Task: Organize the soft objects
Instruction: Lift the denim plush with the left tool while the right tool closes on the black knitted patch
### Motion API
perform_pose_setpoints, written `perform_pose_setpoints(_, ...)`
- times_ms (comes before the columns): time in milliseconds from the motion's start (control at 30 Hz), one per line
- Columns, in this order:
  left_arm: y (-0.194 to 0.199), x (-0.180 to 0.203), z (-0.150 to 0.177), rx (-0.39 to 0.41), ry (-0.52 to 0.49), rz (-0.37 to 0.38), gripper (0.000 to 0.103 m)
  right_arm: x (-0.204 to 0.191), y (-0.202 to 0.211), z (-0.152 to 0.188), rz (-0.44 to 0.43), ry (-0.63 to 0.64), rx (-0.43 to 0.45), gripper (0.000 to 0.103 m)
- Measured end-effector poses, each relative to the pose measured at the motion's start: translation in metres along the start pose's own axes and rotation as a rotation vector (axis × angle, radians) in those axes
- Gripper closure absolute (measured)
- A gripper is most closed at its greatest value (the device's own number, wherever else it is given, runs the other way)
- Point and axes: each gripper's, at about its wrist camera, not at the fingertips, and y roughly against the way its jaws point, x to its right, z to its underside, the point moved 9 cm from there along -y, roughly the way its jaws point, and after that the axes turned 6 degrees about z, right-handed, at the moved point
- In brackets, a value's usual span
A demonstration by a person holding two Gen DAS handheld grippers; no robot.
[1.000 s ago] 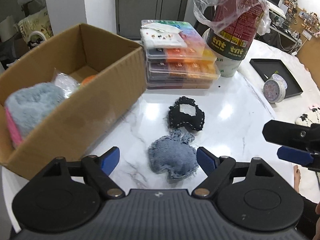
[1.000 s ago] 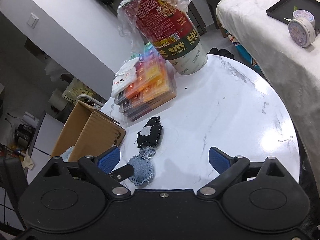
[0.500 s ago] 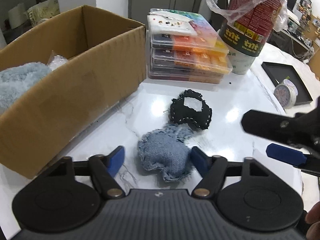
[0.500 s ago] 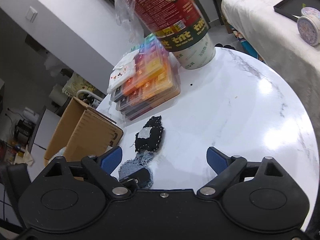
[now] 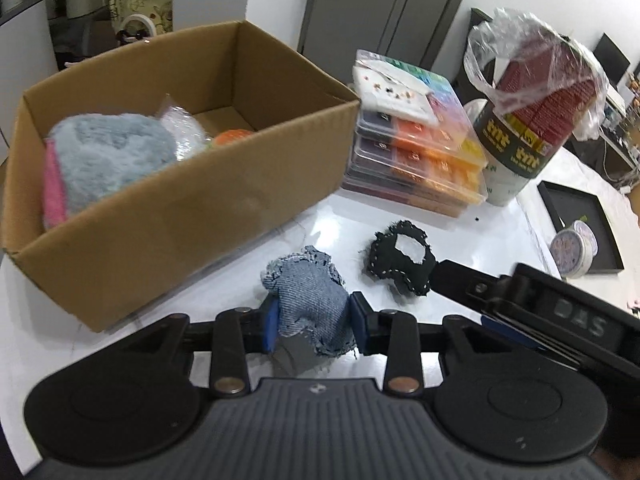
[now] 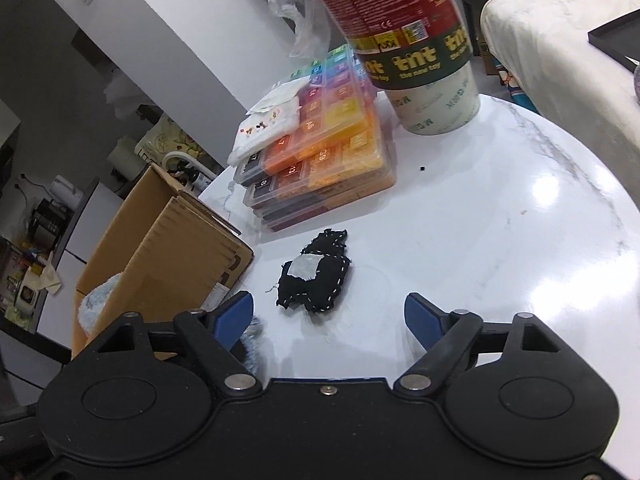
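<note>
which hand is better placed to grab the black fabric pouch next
Right. Its tongs, closing but with nothing between them, face the black pouch; the left tongs are closing on the denim pouch.

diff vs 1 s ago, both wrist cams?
The left claw is closing on the denim pad, which now bunches between its pads; it lay flat between wide jaws before. The right claw has moved in on the black pad, jaws narrowing, nothing held. Black pad, box, bead cases and tub unmoved.
</note>
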Motion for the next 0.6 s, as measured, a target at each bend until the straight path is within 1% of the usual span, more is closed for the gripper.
perform_pose_setpoints(100, 0.003, -0.004, 0.000, 0.003, 0.010, -0.005, 0.068, -0.003, -0.009, -0.005, -0.006, 0.014, 0.002, 0.025)
perform_pose_setpoints(367, 0.012, -0.010, -0.002, 0.014, 0.035, -0.017, 0.068, -0.012, -0.026, -0.010, 0.003, 0.073, 0.005, 0.025)
perform_pose_setpoints(500, 0.016, -0.015, -0.001, 0.016, 0.068, -0.024, 0.068, -0.019, -0.030, -0.010, 0.043, 0.152, 0.018, 0.027)
perform_pose_setpoints(567, 0.018, -0.016, -0.001, 0.018, 0.076, -0.027, 0.068, -0.021, -0.030, -0.008, 0.061, 0.186, 0.026, 0.029)
perform_pose_setpoints(600, 0.018, -0.017, -0.001, 0.020, 0.079, -0.028, 0.068, -0.022, -0.030, -0.007, 0.069, 0.200, 0.029, 0.032)
